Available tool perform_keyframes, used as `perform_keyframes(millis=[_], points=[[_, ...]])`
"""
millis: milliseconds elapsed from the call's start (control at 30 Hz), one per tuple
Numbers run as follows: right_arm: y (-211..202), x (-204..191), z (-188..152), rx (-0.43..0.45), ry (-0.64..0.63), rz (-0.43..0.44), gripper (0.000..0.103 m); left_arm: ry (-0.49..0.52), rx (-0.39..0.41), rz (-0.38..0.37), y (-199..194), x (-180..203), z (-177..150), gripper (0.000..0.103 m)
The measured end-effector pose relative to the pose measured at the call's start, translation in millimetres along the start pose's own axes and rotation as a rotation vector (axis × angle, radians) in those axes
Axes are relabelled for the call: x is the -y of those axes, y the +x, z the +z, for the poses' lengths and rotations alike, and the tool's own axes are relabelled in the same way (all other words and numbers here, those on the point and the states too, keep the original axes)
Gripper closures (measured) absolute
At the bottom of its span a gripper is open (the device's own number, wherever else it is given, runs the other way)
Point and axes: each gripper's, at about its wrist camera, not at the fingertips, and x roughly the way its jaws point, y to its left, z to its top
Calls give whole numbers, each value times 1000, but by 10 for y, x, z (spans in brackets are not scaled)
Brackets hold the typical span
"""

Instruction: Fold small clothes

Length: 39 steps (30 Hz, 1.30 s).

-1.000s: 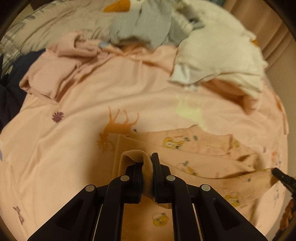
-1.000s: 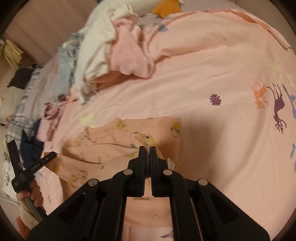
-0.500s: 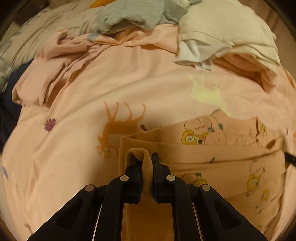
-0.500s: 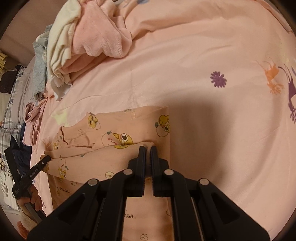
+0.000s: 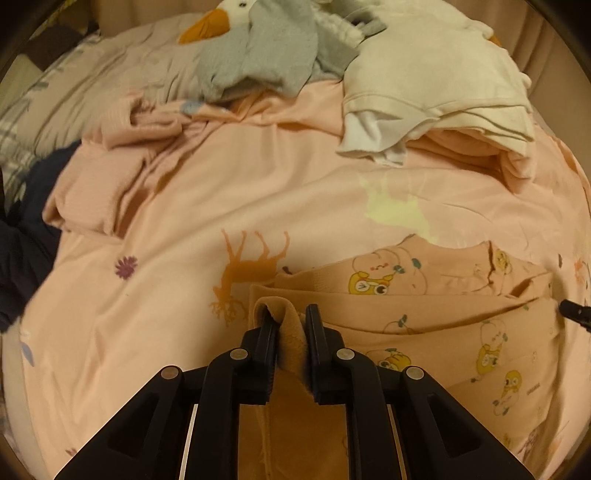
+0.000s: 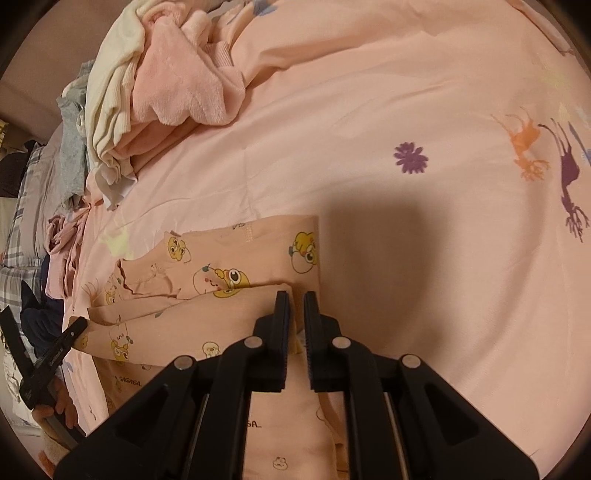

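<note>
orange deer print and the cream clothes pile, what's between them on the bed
Bare pink bedsheet, apart from a pale yellow print, between the orange deer print and the cream clothes pile, in the left wrist view.

Hidden and cut-off bits
Printed garment runs under both grippers' bodies (lower part unseen); right gripper's tip only, cut by frame edge; dark clothing blurred at left edge; hand mostly cropped.

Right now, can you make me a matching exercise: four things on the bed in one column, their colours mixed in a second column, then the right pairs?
Things:
1. flower print
2. duck beak
3. top garment of the pile
4. hand-held gripper

Colours:
a. black
b. cream
c. purple
d. orange

Pairs: 1-c, 2-d, 3-b, 4-a
</note>
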Motion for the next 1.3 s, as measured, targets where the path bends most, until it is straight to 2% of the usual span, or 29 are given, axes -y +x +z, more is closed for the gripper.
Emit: perform_keyframes(millis=[33, 100, 133, 167, 267, 400, 533, 600, 700, 767, 800, 1000, 1133, 1233, 1300], points=[[-21, 0, -3, 3, 1, -11, 93, -5, 6, -3, -33, -2, 5, 88], [-71, -6, -7, 10, -3, -33, 92, -32, 19, -12, -87, -63, 24, 75], [-105, -11, -10, 15, -5, -37, 91, -49, 36, 0, -137, -94, 24, 58], [-148, -10, -16, 21, -8, -37, 86, -76, 72, 27, -205, -147, 26, 47], [-261, -22, -35, 46, -26, -35, 77, -145, 184, 61, -436, -313, 38, 44], [-396, -58, -93, 69, -29, -43, 76, -190, 173, 25, -555, -431, 2, 44], [-494, -219, -301, 72, -76, 2, 76, -109, 107, -24, -530, -201, -244, 65], [-482, -340, -436, 46, -129, 32, 76, -53, 58, -62, -415, -13, -366, 68], [-363, -526, -619, -2, -212, 68, 83, -3, 12, -81, -265, 195, -465, 69], [-204, -645, -684, -38, -275, 59, 93, 13, -2, -76, -166, 289, -468, 69], [-93, -699, -701, -61, -300, 39, 93, 15, -11, -77, -125, 317, -466, 69], [163, -714, -556, -77, -284, 15, 93, -13, -55, -100, 71, 290, -356, 69], [213, -744, -440, -81, -302, -3, 93, -8, -75, -90, 208, 300, -273, 69], [254, -789, -318, -75, -318, -17, 93, -9, -42, -61, 261, 323, -91, 69], [294, -893, -141, -38, -356, -51, 93, -46, 13, -54, 235, 297, 112, 69]])
